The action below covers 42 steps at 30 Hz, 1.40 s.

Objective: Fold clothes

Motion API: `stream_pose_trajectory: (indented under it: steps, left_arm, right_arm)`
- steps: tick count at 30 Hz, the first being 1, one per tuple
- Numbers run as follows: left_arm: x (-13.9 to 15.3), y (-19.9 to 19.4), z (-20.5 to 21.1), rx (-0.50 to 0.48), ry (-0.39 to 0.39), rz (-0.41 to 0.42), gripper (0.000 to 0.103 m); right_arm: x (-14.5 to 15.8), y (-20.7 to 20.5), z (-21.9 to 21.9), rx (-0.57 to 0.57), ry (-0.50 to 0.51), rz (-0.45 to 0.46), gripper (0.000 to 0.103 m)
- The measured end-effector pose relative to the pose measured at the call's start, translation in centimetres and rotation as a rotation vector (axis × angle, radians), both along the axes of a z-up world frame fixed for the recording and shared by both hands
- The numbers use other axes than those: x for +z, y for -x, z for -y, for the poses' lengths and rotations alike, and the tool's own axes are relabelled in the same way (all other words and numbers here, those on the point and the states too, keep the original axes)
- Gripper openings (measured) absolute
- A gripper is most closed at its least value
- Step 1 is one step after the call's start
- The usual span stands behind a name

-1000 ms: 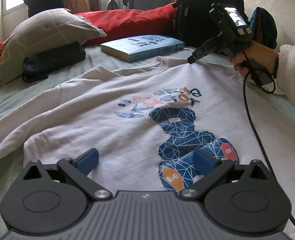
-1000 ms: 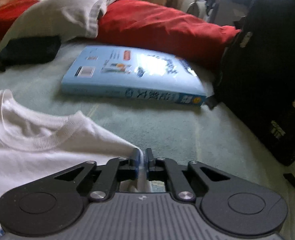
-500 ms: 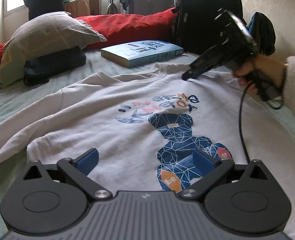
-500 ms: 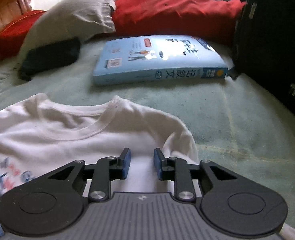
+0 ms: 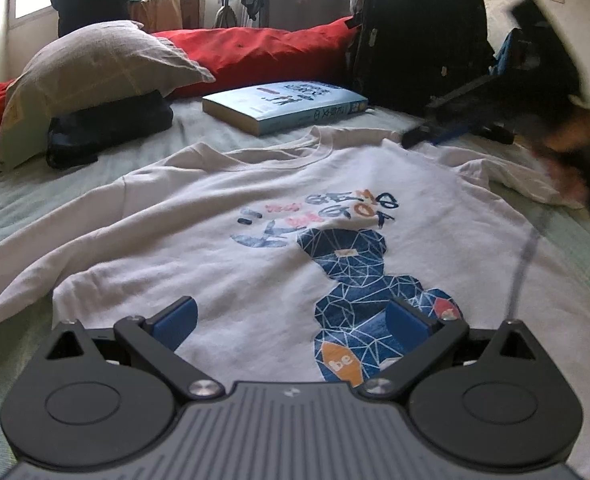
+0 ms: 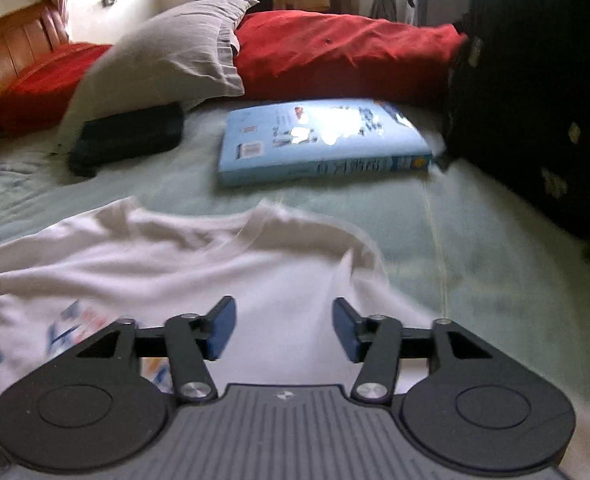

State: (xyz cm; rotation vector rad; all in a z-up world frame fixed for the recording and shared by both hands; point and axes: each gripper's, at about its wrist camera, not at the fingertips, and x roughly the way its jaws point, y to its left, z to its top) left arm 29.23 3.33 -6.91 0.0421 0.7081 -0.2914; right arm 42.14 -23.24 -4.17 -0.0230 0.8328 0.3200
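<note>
A white sweatshirt point(image 5: 223, 240) with a blue geometric bear print lies spread face up on the green bedspread point(image 5: 35, 208). My left gripper point(image 5: 293, 324) is open and empty, low over the hem near the bear print. My right gripper point(image 6: 283, 330) is open and empty above the shoulder area beside the collar point(image 6: 255, 220). In the left wrist view the right gripper point(image 5: 411, 136) shows blurred at the far right shoulder. The right sleeve is bunched near the hand.
A light blue book point(image 5: 283, 106) lies beyond the collar. A grey pillow point(image 5: 95, 68) rests on a dark folded item point(image 5: 107, 128) at the left. A red bolster point(image 5: 255, 52) and a black backpack point(image 5: 419, 36) stand at the back.
My right gripper was shut on the shoulder fabric one second ago; it has let go, opened wide and pulled back. The left gripper has barely moved.
</note>
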Motion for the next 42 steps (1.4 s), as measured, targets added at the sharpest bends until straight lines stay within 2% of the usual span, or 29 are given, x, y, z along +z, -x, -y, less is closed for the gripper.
stream_pose_trajectory:
  steps: [5,7,9,12,15,17,23,29,32,34,36,38,40,42]
  left_arm:
    - [-1.0,-0.9,0.2,0.019,0.014,-0.037,0.102]
    - [-1.1,-1.0,0.2,0.015,0.007,-0.035,0.102]
    - [-1.2,-1.0,0.3,0.005,-0.006,-0.033,0.102]
    - [-0.9,-1.3,0.4,-0.021,-0.04,-0.061,0.102]
    - [-0.3,-2.5,0.3,-0.028,-0.04,-0.134,0.102]
    - [0.5,-3.6,0.1,-0.009,-0.043,-0.153,0.102]
    - [3.6,-8.2,1.1,0.006,-0.131,-0.085,0.102]
    - [4.2,-13.6,1.5,0.006,-0.127,-0.059,0.102]
    - [3.9,-16.3,0.0,0.032,-0.141,-0.041,0.102]
    - [3.5,-18.0,-2.0,0.067,-0.103,-0.066,0.1]
    - [2.8,-19.8,-5.1,0.106,-0.006,-0.125,0.093]
    - [1.8,-21.0,-8.0,0.136,0.103,-0.19,0.083]
    - [1.0,-21.7,-10.3,0.15,0.178,-0.231,0.082]
    - [0.3,-22.1,-11.8,0.141,0.215,-0.246,0.082]
  right_arm:
    - [-3.4,2.4,-0.5,-0.043,-0.047,-0.037,0.068]
    - [-4.0,3.3,-1.0,-0.053,-0.052,0.006,0.076]
    - [-4.3,4.2,-1.4,-0.047,-0.064,0.048,0.089]
    - [-4.9,5.2,-1.5,-0.025,-0.09,0.083,0.096]
    - [-5.5,5.9,-1.1,0.003,-0.126,0.118,0.102]
    - [-5.6,6.0,-0.7,0.019,-0.155,0.122,0.103]
    - [-5.5,5.9,0.7,0.035,-0.252,0.099,0.103]
    - [-5.4,5.9,0.9,0.039,-0.265,0.093,0.103]
    - [-5.5,5.9,0.9,0.039,-0.265,0.093,0.103]
    - [-5.5,5.8,0.9,0.041,-0.263,0.094,0.103]
    - [-5.6,5.8,1.0,0.044,-0.264,0.094,0.103]
    - [-5.6,5.8,1.0,0.045,-0.265,0.094,0.103]
    - [-5.7,5.8,1.0,0.046,-0.265,0.095,0.103]
    - [-5.7,5.7,0.9,0.047,-0.259,0.098,0.103]
